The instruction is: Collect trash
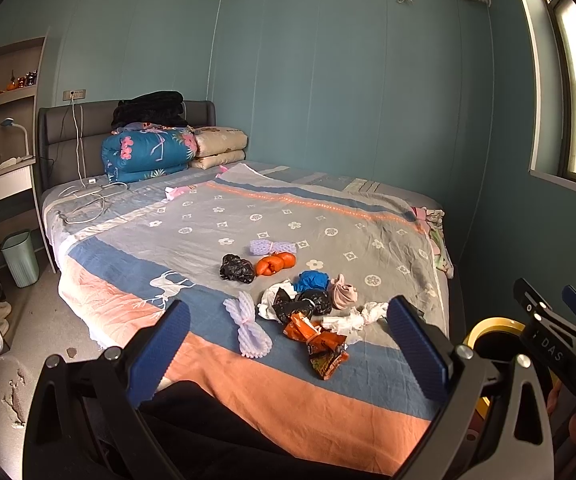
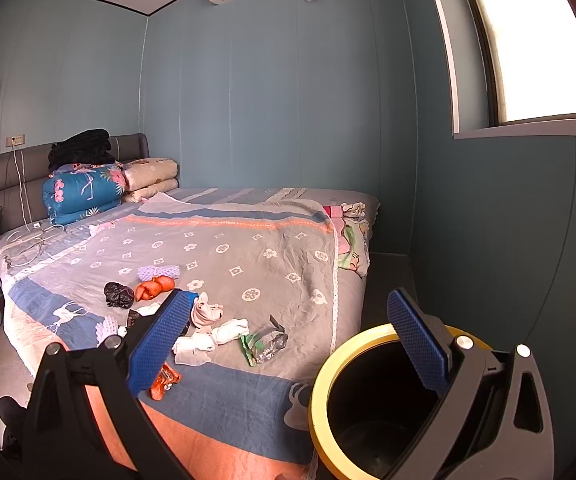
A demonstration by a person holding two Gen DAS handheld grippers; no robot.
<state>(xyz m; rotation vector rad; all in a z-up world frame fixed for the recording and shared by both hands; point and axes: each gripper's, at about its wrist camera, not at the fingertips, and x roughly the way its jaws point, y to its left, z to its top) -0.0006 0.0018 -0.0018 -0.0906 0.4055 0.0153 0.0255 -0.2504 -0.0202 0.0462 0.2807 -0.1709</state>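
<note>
Trash all on the bedspread [image 1: 136, 264], none collected as far as shown. Left to right: foam fruit net [image 1: 250, 330], black bag wad [image 1: 237, 268], orange bag [image 1: 275, 263], orange snack wrapper [image 1: 320, 344], white tissue [image 1: 352, 318], green-silver wrapper [image 2: 264, 343]. Left gripper [image 1: 288, 342] wide, empty. Right gripper [image 2: 288, 342] wide, empty, above the yellow-rimmed bin [image 2: 322, 364], whose visible interior looks dark and bare. Everything left to do.

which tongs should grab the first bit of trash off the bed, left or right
Left. The left tongs are open and aimed straight at the orange wrapper; the right tongs hang over the yellow-rimmed bin.
</note>
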